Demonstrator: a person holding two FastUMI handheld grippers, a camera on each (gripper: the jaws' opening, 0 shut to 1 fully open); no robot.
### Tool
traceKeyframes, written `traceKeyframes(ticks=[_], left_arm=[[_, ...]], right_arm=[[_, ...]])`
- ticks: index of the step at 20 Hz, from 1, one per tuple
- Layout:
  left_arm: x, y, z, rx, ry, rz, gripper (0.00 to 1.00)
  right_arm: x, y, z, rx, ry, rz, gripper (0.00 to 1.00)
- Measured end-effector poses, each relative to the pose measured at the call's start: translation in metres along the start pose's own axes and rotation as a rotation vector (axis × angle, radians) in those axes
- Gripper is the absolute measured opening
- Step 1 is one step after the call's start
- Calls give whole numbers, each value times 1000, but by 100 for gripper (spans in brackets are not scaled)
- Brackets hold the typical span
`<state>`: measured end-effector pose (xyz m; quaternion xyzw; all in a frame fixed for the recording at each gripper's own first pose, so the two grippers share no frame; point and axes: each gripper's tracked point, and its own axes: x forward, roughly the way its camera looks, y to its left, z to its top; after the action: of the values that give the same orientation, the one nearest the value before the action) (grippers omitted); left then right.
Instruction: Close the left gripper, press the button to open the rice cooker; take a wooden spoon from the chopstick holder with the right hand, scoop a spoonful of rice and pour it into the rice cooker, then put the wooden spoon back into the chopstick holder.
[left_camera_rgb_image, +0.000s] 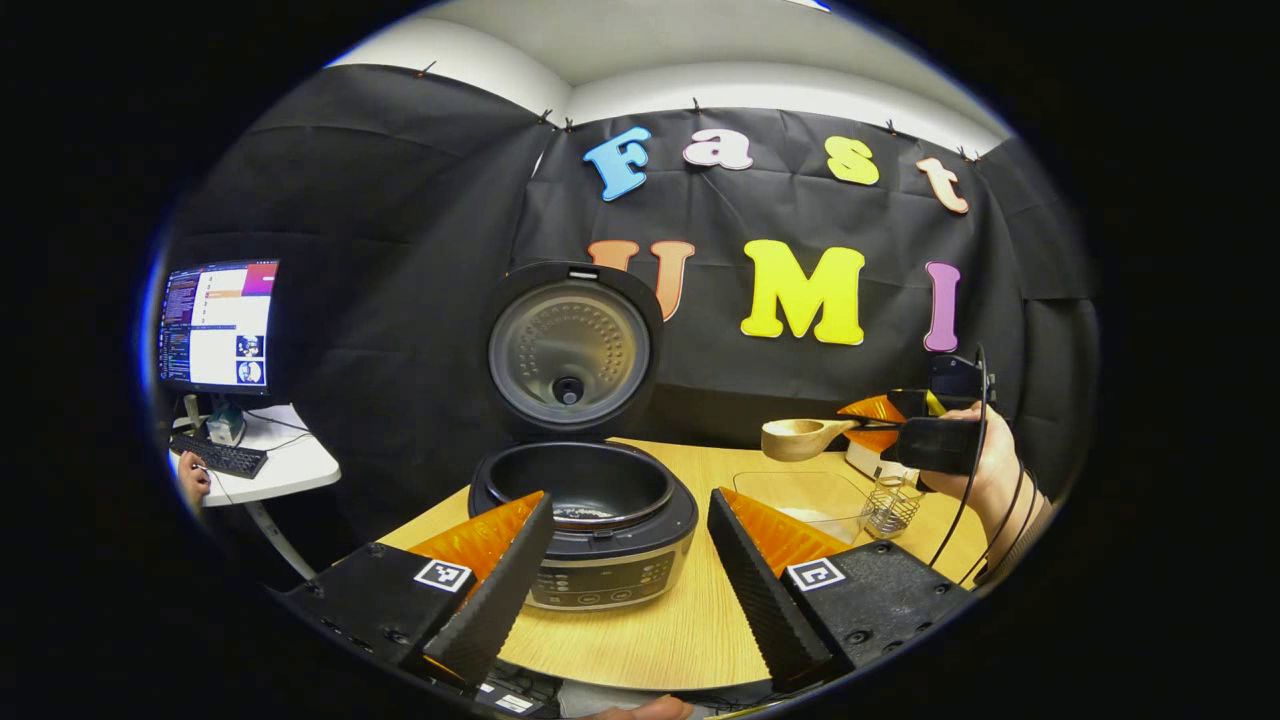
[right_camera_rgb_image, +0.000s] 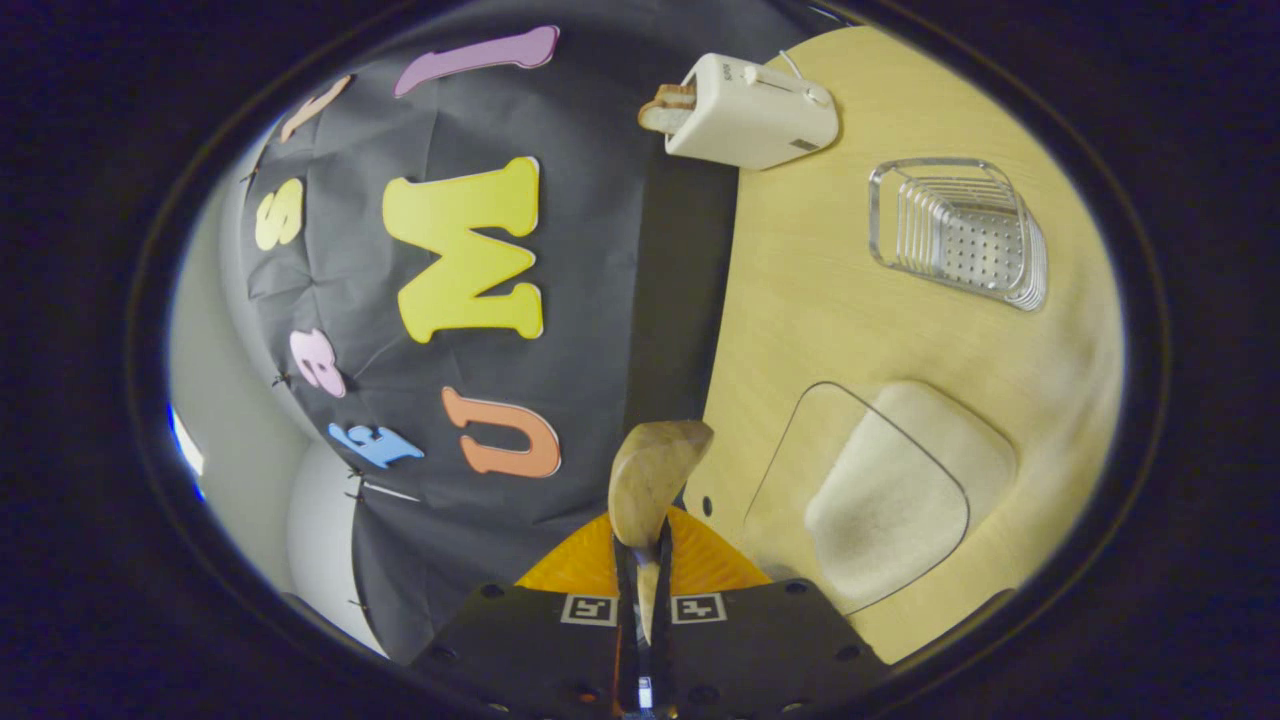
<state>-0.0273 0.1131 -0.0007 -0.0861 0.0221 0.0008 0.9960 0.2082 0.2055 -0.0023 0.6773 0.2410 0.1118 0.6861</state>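
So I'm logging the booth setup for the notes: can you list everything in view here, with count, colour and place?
rice cooker: one, black, lid up, table's left end
wooden spoon: one, pale wood, held in the right gripper
rice container: one, clear, rice inside, on table
chopstick holder: one, clear with wire, beside the container
toaster: one, white, by the wall
table: one, light wood
monitor: one, side desk
keyboard: one, black, side desk
left gripper: open, before the cooker
right gripper: shut on the spoon

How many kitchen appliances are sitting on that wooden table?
2. The rice cooker stands open at the table's near left in the left gripper view. The white toaster, bread in its slot, sits at the table's far edge by the wall. Others may be hidden.
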Motion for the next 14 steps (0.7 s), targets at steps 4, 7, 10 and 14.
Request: traceKeyframes(ticks=[4, 7, 10, 14], left_arm=[[-4, 23, 4, -22, -9, 26, 100], [-6, 41, 1, -37, 6, 38, 99], [-6, 67, -4, -73, 19, 73, 99], [-6, 79, -12, -107, 45, 80, 98]], right_arm=[[8, 17, -30, -38, 23, -10, 5], [18, 29, -58, -80, 46, -21, 5], [34, 41, -91, -141, 71, -42, 5], [58, 49, -138, -232, 108, -77, 5]])
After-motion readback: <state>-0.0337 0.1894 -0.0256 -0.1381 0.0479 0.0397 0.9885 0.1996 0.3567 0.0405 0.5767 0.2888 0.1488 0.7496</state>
